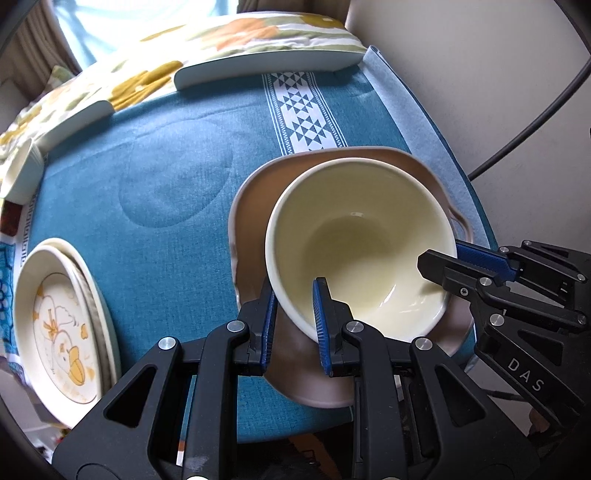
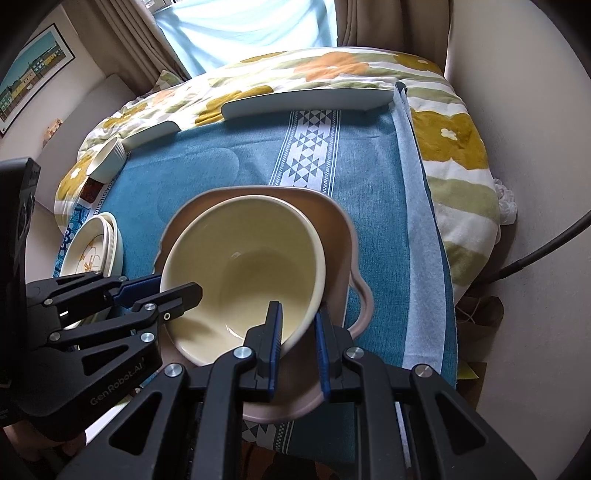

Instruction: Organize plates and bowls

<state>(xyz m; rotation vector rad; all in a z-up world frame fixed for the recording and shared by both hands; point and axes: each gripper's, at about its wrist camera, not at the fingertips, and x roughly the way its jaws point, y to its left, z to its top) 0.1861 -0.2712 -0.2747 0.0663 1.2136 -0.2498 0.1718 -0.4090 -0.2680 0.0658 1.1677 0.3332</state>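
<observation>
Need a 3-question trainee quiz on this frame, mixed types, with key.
1. True or false: both grippers grip the rim of the cream bowl.
2. What does the bowl sit on? A) bare cloth B) brown dish C) duck plate
3. Fill in: each gripper has one finger inside the bowl and one ____.

Key:
1. True: left gripper on the near-left rim, right gripper on the opposite side.
2. B
3. outside

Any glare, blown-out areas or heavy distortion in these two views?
Left wrist: window overexposed, a small glint inside the bowl, table edges bent by fisheye. Right wrist: window blown out, glint in the bowl, dark corners; both sharp.
</observation>
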